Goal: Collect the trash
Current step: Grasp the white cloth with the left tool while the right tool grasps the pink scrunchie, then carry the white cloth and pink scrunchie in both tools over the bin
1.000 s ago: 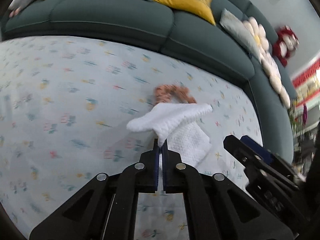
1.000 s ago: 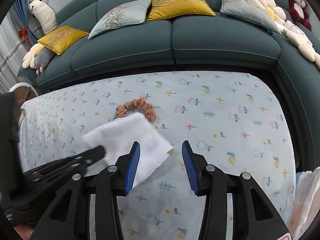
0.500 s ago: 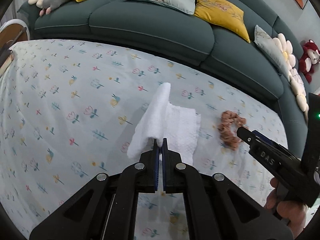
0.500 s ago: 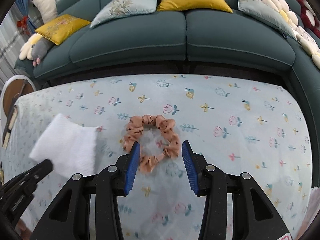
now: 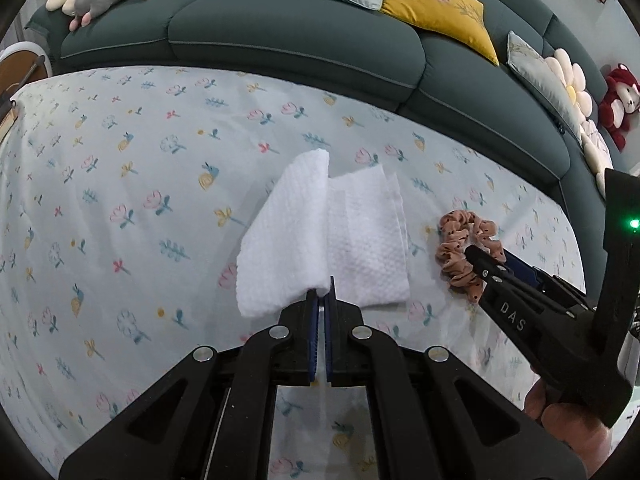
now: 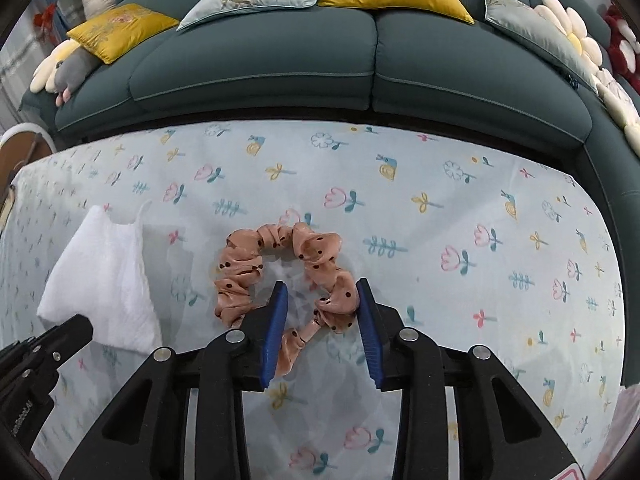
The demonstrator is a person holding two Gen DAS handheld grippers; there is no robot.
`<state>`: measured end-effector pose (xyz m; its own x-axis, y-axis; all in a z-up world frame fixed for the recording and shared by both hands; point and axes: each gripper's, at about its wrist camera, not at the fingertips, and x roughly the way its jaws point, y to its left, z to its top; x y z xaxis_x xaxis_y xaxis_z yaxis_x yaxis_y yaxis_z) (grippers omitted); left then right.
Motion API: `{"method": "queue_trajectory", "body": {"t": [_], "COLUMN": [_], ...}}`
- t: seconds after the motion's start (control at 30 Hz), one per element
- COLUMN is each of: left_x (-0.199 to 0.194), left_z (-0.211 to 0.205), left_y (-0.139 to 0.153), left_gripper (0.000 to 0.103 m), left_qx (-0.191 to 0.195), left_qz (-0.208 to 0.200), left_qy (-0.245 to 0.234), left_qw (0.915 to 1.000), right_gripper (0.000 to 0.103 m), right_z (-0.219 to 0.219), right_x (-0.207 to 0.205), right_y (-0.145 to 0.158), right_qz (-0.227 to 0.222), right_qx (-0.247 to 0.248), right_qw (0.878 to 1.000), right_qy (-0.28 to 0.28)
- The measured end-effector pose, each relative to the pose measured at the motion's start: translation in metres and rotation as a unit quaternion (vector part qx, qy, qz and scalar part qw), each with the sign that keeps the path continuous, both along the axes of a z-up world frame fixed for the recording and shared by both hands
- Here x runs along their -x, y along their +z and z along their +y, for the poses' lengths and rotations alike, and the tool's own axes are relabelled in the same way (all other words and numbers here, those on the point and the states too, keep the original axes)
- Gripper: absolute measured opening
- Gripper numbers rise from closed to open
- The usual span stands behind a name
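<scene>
Scrunchie (image 6: 280, 276), the pink one with dark dots, lies flat on the flowered tablecloth (image 6: 460, 208), straight ahead of your right gripper (image 6: 322, 300) and partly under it. The near-right part of its ring sits between the 2 blue pads (image 6: 276, 320); the left pad stands in the hole of the ring, the right pad just outside the fabric. Those jaws are closing on that stretch, but the pads do not yet press it. The band there runs roughly along the pads, so the squeeze should catch it across its width; I judge you need only finish closing before lifting.

Your left gripper (image 5: 321, 300) is clenched on the near edge of the white tissue (image 5: 328, 236), which folds up into 2 flaps above the cloth, just beside the scrunchie on its left. From the left wrist view, the right tool reaches the scrunchie from the near right, so the right hand is plainly the nearer.

Readable writing: "DAS" in white letters on the right tool's finger (image 5: 508, 312). Behind the table runs a dark green sofa (image 6: 360, 52) with cushions.
</scene>
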<state>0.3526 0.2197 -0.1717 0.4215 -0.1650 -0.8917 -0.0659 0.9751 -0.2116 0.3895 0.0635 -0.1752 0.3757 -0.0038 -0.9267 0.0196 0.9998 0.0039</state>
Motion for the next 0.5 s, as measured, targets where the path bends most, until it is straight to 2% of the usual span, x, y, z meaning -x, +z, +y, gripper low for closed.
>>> {"method": "queue_trajectory", "body": {"t": [0.23, 0.5], "left_x": [0.035, 0.102], "left_z": [-0.014, -0.046], "left_y": [0.001, 0.005], "left_gripper": [0.002, 0.002], "left_qx": [0.006, 0.011], "left_qz": [0.013, 0.031], "left_qy": [-0.011, -0.040], "left_qw": [0.9998, 0.9987], "right_gripper": [0.016, 0.008], "right_z": [-0.008, -0.023], "right_x": [0.048, 0.144], "right_y": [0.006, 0.017], "right_qz": [0.010, 0.034], "right_qx": [-0.012, -0.038], "right_qw": [1.000, 0.999], "right_qy": [-0.003, -0.011]}}
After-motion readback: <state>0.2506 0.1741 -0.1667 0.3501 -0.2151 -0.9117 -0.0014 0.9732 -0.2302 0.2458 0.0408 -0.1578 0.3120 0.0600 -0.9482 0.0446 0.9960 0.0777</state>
